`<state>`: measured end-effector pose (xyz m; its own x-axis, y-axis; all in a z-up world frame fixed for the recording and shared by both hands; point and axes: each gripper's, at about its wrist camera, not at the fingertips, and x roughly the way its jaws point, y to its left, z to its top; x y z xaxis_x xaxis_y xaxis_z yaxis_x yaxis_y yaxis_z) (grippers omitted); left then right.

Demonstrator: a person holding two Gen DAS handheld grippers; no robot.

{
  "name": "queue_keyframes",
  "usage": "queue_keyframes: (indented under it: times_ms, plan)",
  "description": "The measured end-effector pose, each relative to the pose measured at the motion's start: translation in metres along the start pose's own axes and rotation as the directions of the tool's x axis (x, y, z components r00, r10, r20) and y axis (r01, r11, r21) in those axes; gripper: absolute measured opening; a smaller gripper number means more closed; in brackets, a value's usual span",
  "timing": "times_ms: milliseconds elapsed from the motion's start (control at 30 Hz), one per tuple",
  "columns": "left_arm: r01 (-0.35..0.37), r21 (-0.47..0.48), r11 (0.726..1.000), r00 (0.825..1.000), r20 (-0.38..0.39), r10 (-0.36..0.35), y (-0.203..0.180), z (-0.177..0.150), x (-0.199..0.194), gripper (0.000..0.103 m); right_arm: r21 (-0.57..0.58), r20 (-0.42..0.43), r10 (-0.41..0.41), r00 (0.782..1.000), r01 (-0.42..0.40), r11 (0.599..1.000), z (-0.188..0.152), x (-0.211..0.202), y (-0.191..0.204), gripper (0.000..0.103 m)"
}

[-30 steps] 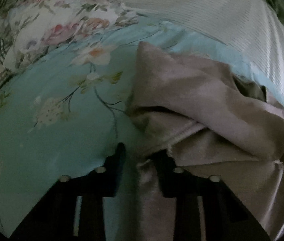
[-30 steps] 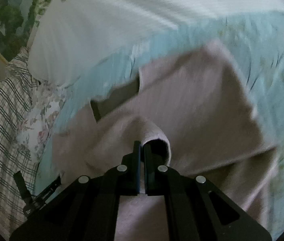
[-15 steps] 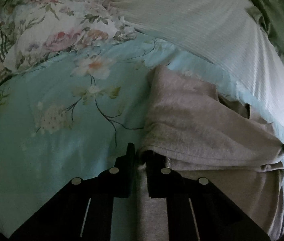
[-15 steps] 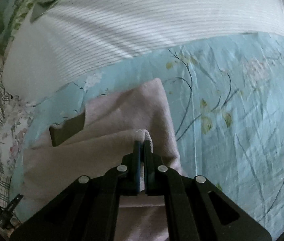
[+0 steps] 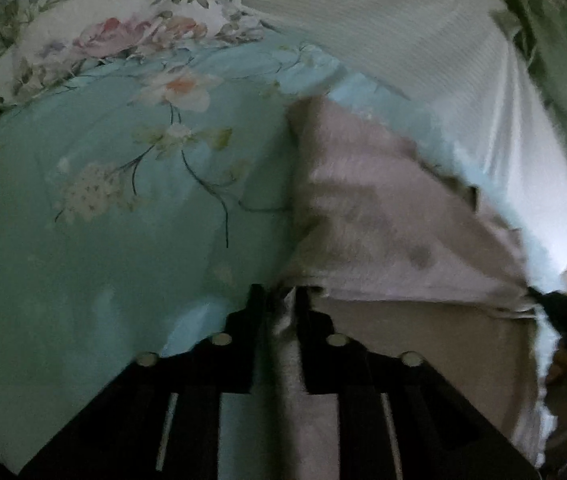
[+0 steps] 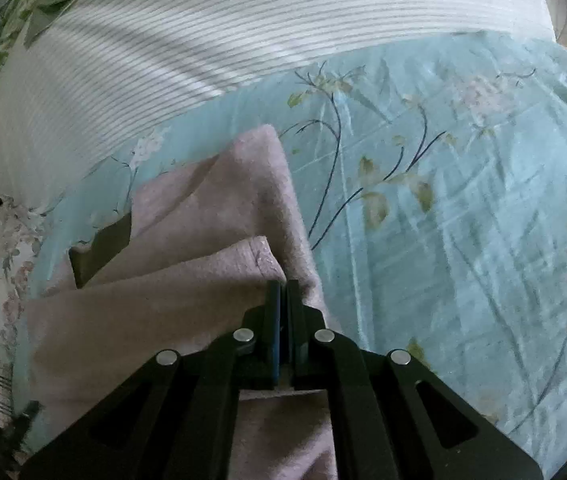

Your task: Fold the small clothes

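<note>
The pinkish-grey knit garment (image 6: 187,280) lies on the pale blue floral bedsheet (image 6: 463,200), one half already doubled over the other so its top edge runs between the two tools. The left gripper (image 5: 281,300) pinches one corner of that folded edge between nearly closed jaws; the right gripper (image 6: 282,288) has its jaws pressed together on the opposite corner. Judging by this, a first fold is made; laying it down, smoothing and further folds remain. A white striped pillow (image 6: 203,40) lies beyond.

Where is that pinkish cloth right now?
The pinkish cloth lies on the blue floral sheet, below the white striped pillow, pinched by both grippers.
</note>
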<state>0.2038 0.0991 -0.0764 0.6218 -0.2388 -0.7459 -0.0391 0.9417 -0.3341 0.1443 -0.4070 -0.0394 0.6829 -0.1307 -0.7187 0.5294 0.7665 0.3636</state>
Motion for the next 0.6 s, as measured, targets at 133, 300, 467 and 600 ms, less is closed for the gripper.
queue_keyframes:
  times_ms: [133,300,467,600]
  plan:
    - [0.061,-0.023,0.998,0.998,0.011,-0.061,0.008,0.034,-0.009,0.068,-0.001,-0.005,0.013,1.0,-0.013,1.0,0.002,0.003,0.003,0.003]
    - [0.113,-0.022,0.993,0.991,-0.072,-0.115,0.001,0.086,0.033,0.072,0.025,-0.004,0.033,0.999,-0.033,0.999,0.001,0.006,0.003,0.003]
    - [0.115,-0.054,0.992,0.971,-0.206,-0.123,-0.006,0.12,0.104,0.068,0.014,0.002,0.047,0.999,-0.047,0.999,0.001,0.003,0.004,0.003]
    - [0.116,0.009,0.993,0.983,-0.146,-0.114,-0.022,0.13,0.107,0.005,-0.028,0.123,0.068,0.99,-0.065,0.998,0.005,-0.027,0.01,0.003]
